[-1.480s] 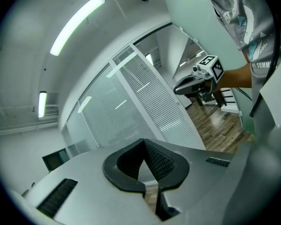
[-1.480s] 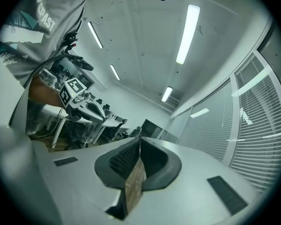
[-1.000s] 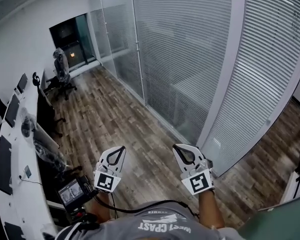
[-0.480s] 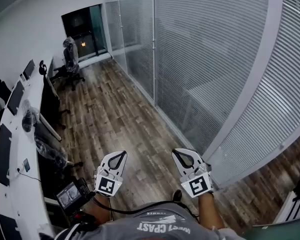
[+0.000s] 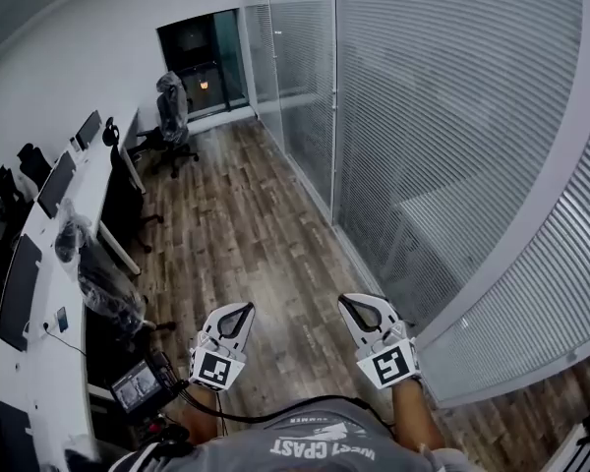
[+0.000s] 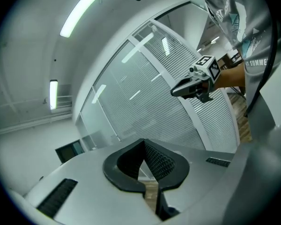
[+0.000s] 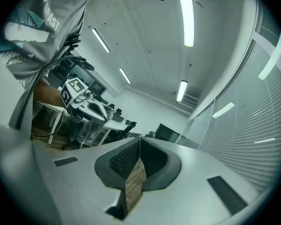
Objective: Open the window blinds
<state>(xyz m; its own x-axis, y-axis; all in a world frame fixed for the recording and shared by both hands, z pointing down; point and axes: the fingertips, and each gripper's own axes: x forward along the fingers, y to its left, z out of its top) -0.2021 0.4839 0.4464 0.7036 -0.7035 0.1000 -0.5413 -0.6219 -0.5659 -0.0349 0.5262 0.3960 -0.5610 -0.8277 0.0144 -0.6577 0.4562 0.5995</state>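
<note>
Wood flooring [image 5: 238, 226] stretches under both tools. My left gripper [image 5: 242, 309] is clenched with nothing in it, jaws meeting at the tips. My right gripper [image 5: 347, 302] is closed and empty too, just beside it. The window blinds [image 5: 452, 116] cover the wall to my right, slats shut, well apart from both grippers. A long white worktop [image 5: 8, 362] with monitors lines the left.
</note>
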